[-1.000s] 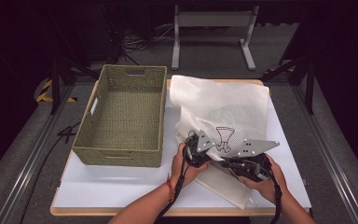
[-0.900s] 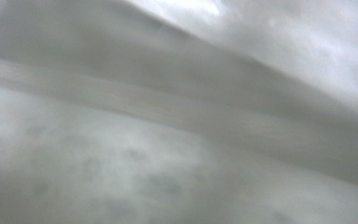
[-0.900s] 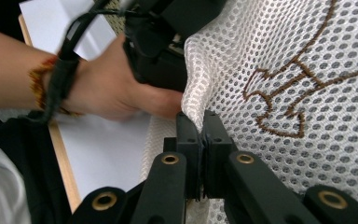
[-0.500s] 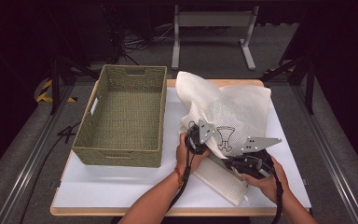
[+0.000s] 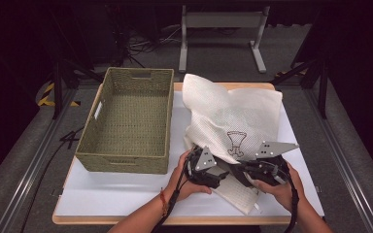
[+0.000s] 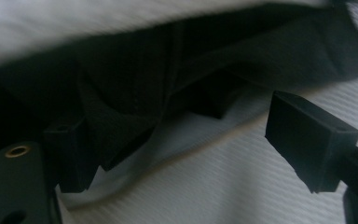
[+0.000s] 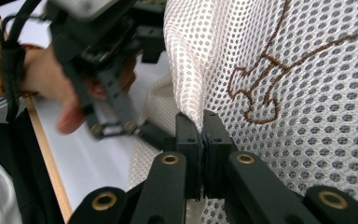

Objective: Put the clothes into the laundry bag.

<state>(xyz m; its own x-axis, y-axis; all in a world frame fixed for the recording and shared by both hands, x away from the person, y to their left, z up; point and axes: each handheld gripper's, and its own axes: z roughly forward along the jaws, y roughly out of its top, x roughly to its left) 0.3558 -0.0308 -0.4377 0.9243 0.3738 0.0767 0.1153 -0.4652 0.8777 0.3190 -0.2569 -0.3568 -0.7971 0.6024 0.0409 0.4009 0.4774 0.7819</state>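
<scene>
A white mesh bag (image 5: 233, 114) with a brown embroidered emblem (image 5: 236, 142) lies bunched on the right half of the table. My right gripper (image 7: 203, 135) is shut on a fold of that mesh (image 7: 307, 93) near the emblem; from above it (image 5: 239, 171) sits at the bag's near edge. My left gripper (image 5: 222, 174) is just beside it, at the same edge. Its jaws have just been opening and now stand wide apart (image 6: 186, 149). Mesh (image 6: 242, 186) and a dark fold (image 6: 135, 84) lie between them, and neither pad touches anything.
A woven olive basket (image 5: 121, 160) stands on the left of the white table cover (image 5: 116, 189), close to the bag. The table's wooden front edge (image 5: 175, 221) runs just below both hands. A metal stand (image 5: 221, 22) is on the floor beyond the table.
The bag's far left corner has been drawn in, so the bag now lies bunched and raised instead of flat. My left hand has come back toward the table's near edge, beside the right gripper.
</scene>
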